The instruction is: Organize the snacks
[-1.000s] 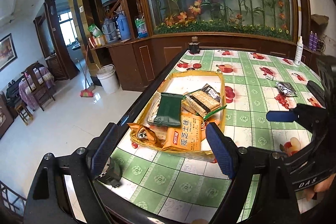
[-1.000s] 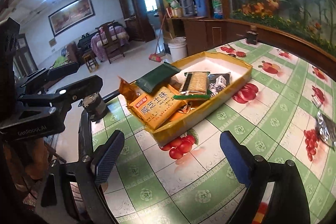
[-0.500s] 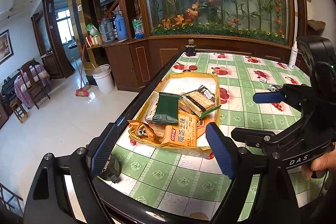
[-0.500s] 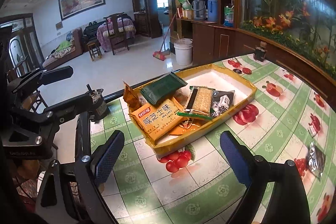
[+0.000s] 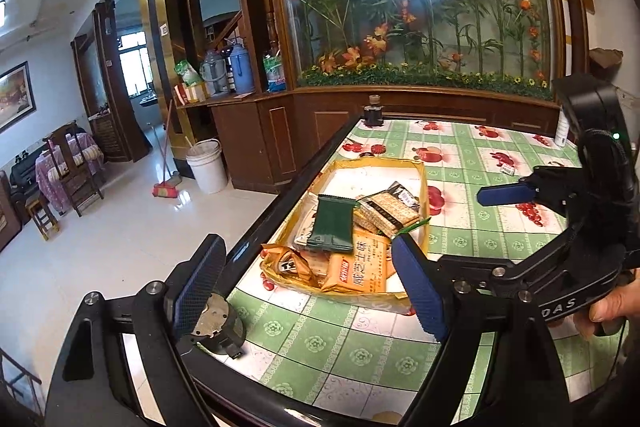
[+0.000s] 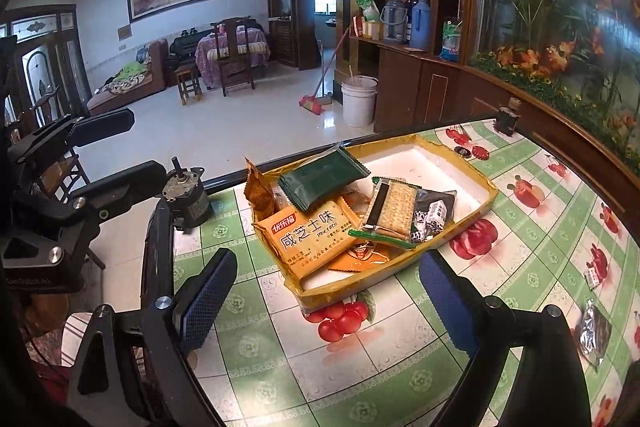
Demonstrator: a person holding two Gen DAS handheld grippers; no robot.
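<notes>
Snacks (image 6: 316,235) fill a tray (image 6: 474,213) running lengthwise away from both spread, empty tongs (image 6: 324,303).

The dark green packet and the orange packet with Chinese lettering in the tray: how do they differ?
The dark green packet is plain, with no print I can read; the orange packet carries large white characters. The green one lies on top of the pile, overlapping the orange one's far edge. The orange one sits nearer the tray's near end. Both are flat, sealed and untouched by either gripper.
</notes>
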